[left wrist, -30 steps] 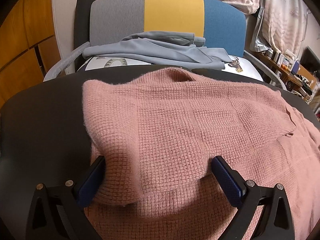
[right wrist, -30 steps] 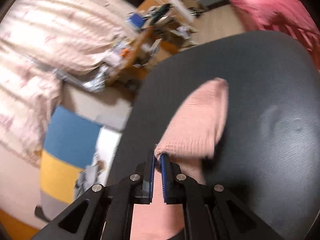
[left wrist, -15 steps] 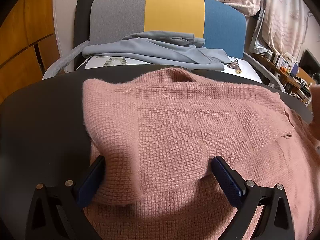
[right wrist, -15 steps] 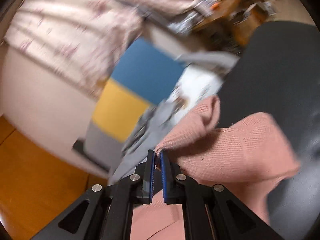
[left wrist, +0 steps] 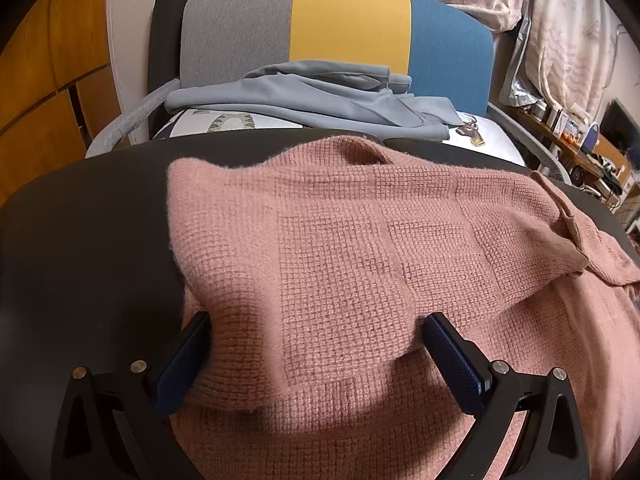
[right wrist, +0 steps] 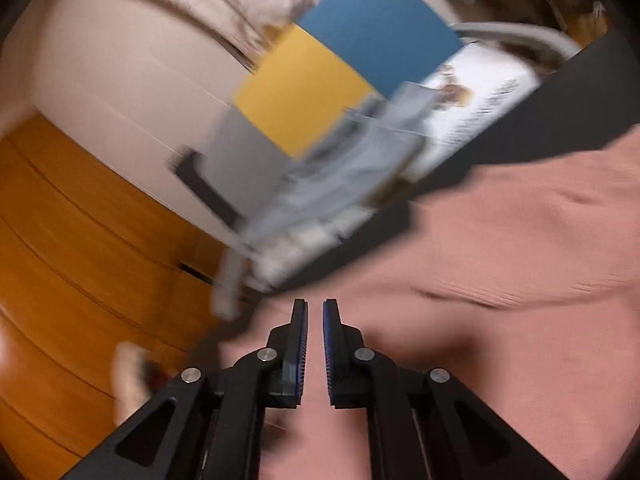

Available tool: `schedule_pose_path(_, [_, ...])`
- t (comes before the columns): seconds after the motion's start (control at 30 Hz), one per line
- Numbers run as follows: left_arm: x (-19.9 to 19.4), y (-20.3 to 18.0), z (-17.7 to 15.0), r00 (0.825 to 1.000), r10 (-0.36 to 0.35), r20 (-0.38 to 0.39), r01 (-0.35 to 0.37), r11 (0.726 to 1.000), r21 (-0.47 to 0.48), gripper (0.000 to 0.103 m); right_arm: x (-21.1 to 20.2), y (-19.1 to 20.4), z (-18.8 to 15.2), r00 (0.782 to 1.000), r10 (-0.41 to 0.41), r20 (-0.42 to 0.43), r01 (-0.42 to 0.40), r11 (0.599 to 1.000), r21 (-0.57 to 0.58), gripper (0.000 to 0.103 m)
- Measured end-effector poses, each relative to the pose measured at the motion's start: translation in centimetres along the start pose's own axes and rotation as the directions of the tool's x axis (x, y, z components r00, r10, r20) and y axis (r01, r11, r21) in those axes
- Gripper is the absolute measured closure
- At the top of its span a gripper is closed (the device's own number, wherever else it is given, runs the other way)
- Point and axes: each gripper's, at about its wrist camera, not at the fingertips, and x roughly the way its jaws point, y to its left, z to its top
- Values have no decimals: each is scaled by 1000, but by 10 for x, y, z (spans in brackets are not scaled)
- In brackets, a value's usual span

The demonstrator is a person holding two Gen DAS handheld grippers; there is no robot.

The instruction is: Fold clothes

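Lying across the dark table (left wrist: 88, 248), the pink knit sweater (left wrist: 360, 264) has a folded flap on top. Left gripper (left wrist: 316, 344) is spread wide around that fold. Right gripper (right wrist: 315, 312) hovers over the sweater, jaws slightly apart, nothing between them. Grey garment (left wrist: 320, 96) sits on the chair behind.

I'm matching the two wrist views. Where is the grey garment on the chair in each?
Left wrist: grey garment lies upper centre, on the chair seat.
Right wrist: grey garment, blurred, sits at centre, tilted.
Shared landmark: yellow backrest panel behind it.
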Motion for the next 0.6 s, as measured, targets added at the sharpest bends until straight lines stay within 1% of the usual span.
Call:
schedule_pose_path(0.03, [-3, -2, 5, 1000, -25, -6, 25, 999, -23, 0, -2, -13, -5, 998, -60, -11, 60, 998, -13, 92])
schedule_pose_path(0.07, [-7, -4, 9, 999, -50, -11, 49, 998, -46, 0, -3, -26, -11, 992, -120, -22, 120, 992, -26, 91])
schedule_pose_path(0.1, [-12, -7, 16, 995, -95, -2, 95, 992, -88, 0, -5, -38, -14, 982, -187, -25, 185, 982, -43, 91])
schedule_pose_path(0.13, [-15, -14, 24, 989, -146, 7, 146, 981, -127, 0, -8, -50, -16, 965, -263, -17, 262, 963, -64, 91])
schedule_pose_path(0.17, [-19, -23, 33, 980, -196, 17, 196, 967, -164, 0, -10, -59, -17, 945, -328, -7, 326, 941, -91, 91])
schedule_pose_path(0.2, [-18, -38, 42, 967, -256, 3, 252, 953, -170, 0, -9, -63, -20, 928, -372, 4, 369, 920, -128, 91])
schedule_pose_path(0.23, [-16, -54, 52, 949, -316, -15, 308, 936, -172, 0, -8, -67, -23, 910, -415, 16, 412, 896, -165, 86])
schedule_pose_path(0.27, [-15, -71, 58, 940, -341, -27, 333, 930, -157, 0, -7, -70, -25, 889, -456, 31, 453, 869, -201, 86])
schedule_pose_path(0.3, [-15, -88, 63, 936, -350, -33, 343, 930, -128, 0, -7, -73, -28, 877, -479, 43, 475, 851, -223, 85])
schedule_pose_path(0.37, [-4, -128, 70, 938, -341, -67, 339, 940, -45, 2, -6, -75, -30, 885, -463, 56, 463, 858, -224, 84])
schedule_pose_path(0.4, [2, -149, 74, 939, -335, -85, 336, 942, -3, 4, -5, -75, -30, 884, -465, 57, 465, 856, -225, 84])
schedule_pose_path(0.43, [8, -169, 78, 939, -327, -103, 333, 942, 40, 11, -3, -74, -31, 881, -468, 61, 469, 853, -229, 83])
schedule_pose_path(0.47, [13, -176, 78, 940, -320, -114, 327, 944, 50, 15, -2, -74, -31, 880, -471, 64, 472, 850, -233, 83])
schedule_pose_path(0.5, [17, -181, 78, 941, -314, -125, 322, 945, 54, 17, -2, -74, -31, 879, -472, 66, 473, 849, -234, 83])
schedule_pose_path(0.57, [25, -190, 77, 943, -300, -146, 311, 949, 61, 25, -4, -76, -31, 885, -462, 66, 464, 857, -225, 83])
schedule_pose_path(0.6, [30, -195, 76, 943, -293, -157, 305, 950, 64, 26, -6, -78, -31, 889, -453, 66, 456, 863, -218, 83])
